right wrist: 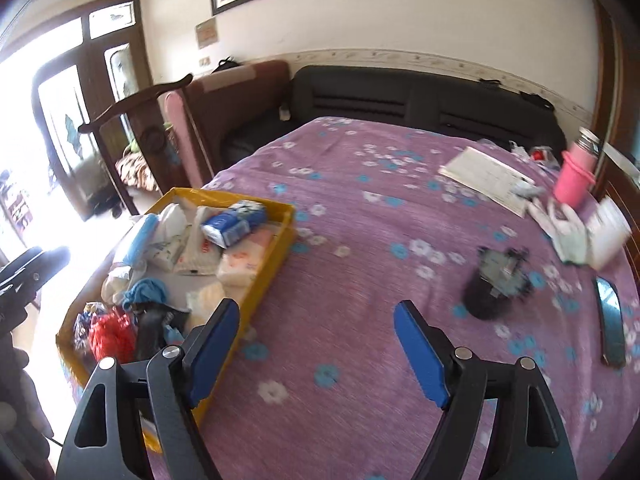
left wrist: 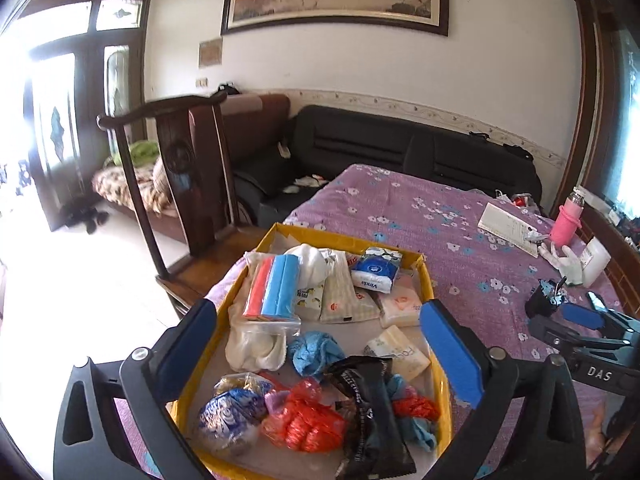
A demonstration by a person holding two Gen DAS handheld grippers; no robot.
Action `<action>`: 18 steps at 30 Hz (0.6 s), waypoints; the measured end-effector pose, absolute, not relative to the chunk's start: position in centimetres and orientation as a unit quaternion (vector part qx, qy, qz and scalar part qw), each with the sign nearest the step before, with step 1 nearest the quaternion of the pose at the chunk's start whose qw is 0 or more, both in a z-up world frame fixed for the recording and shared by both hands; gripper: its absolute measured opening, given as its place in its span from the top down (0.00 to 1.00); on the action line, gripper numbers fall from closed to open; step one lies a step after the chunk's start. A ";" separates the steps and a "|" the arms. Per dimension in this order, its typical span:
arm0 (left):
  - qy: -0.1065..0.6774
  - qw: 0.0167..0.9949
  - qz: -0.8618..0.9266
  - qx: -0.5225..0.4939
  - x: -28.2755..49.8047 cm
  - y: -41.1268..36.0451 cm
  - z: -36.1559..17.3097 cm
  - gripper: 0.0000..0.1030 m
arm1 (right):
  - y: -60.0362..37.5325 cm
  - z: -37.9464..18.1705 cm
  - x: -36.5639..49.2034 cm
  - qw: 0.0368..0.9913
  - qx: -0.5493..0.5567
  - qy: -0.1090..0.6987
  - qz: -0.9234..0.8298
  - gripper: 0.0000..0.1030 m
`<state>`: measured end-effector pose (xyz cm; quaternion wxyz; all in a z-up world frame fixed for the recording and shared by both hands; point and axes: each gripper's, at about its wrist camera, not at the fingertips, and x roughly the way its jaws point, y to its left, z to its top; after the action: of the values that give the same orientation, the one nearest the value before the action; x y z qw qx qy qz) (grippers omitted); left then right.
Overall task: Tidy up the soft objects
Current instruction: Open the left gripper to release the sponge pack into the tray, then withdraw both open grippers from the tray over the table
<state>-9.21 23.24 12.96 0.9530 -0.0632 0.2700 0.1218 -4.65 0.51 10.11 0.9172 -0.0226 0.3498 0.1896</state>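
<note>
Yellow cardboard tray (left wrist: 427, 280), shallow and rectangular, sits on a purple flowered tablecloth (left wrist: 420, 216) at the table's near-left edge; its long axis runs from the near side away toward the dark sofa (left wrist: 400, 148). Soft goods fill it. Far half: a clear zip bag with red and blue rolls (left wrist: 274, 286), long axis lying along the tray's length, resting on a white cloth (left wrist: 256, 350); a blue Vinda tissue pack (left wrist: 376, 268) tilted across other flat tissue packs; a pale pack with orange print (left wrist: 400, 306) against the right wall. Middle: a crumpled blue cloth (left wrist: 314, 352) and a white wrapped pack (left wrist: 400, 354). Near half: a blue-and-white printed bag (left wrist: 230, 414), a bunched red plastic bag (left wrist: 308, 420), and a black glossy packet (left wrist: 370, 412), long axis running roughly along the tray's length. Left gripper (left wrist: 316, 336) hovers above the tray, jaws spread very wide, nothing between the blue pads, touching nothing. Right gripper (right wrist: 316, 344) hangs over bare tablecloth just right of the tray, jaws well apart, holding nothing; in the left wrist view it shows at the right edge. Well apart on the cloth's right side: a pink bottle (right wrist: 576, 180), a paper booklet (right wrist: 484, 180), a black furry object (right wrist: 496, 288) (blurred, cannot tell what), a dark flat phone-like item (right wrist: 610, 324).
</note>
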 end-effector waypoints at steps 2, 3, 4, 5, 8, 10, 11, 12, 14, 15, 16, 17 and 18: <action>0.262 0.955 0.129 -0.045 -9.7 21.5 13.2 0.00 | -0.8 10.2 -5.2 0.920 -0.017 0.346 0.185 0.18; 0.260 0.956 0.131 -0.038 -9.9 20.7 13.4 0.00 | -1.7 10.2 -5.7 0.921 -0.014 0.344 0.182 0.18; 0.260 0.956 0.132 -0.034 -10.0 20.1 13.5 0.00 | -2.3 10.2 -5.9 0.922 -0.011 0.343 0.181 0.18; 0.259 0.956 0.132 -0.030 -10.2 19.4 13.6 0.00 | -3.0 10.3 -6.2 0.923 -0.008 0.341 0.179 0.17; 0.258 0.957 0.130 -0.019 -10.5 17.7 13.8 0.00 | -4.8 10.2 -7.2 0.925 0.000 0.338 0.175 0.17; 0.257 0.958 0.130 -0.010 -10.7 16.5 14.0 0.00 | -5.8 10.1 -7.8 0.926 0.004 0.335 0.172 0.17; 0.256 0.958 0.129 -0.006 -10.7 16.1 14.0 0.00 | -6.2 10.1 -8.2 0.927 0.006 0.333 0.170 0.16; 0.256 0.958 0.128 -0.002 -10.9 15.6 14.1 0.00 | -6.7 10.0 -8.4 0.928 0.007 0.331 0.168 0.16; 0.254 0.959 0.127 0.010 -11.2 14.5 14.1 0.00 | -7.5 9.9 -8.9 0.930 0.010 0.328 0.164 0.16; 0.254 0.959 0.125 0.015 -11.3 13.9 14.1 0.00 | -7.9 9.8 -9.2 0.931 0.012 0.327 0.161 0.16; 0.254 0.959 0.124 0.021 -11.4 13.3 14.2 0.00 | -8.2 9.8 -9.3 0.931 0.013 0.327 0.160 0.16; 0.254 0.959 0.123 0.025 -11.4 12.9 14.1 0.00 | -8.7 9.7 -9.4 0.932 0.016 0.326 0.159 0.15; 0.254 0.959 0.121 0.029 -11.4 12.4 14.1 0.00 | -9.0 9.6 -9.6 0.932 0.018 0.326 0.157 0.15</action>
<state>-11.44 12.44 14.15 0.9592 0.0286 0.2538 0.1213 -9.56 -9.02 9.65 0.9320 0.0184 0.3263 0.1569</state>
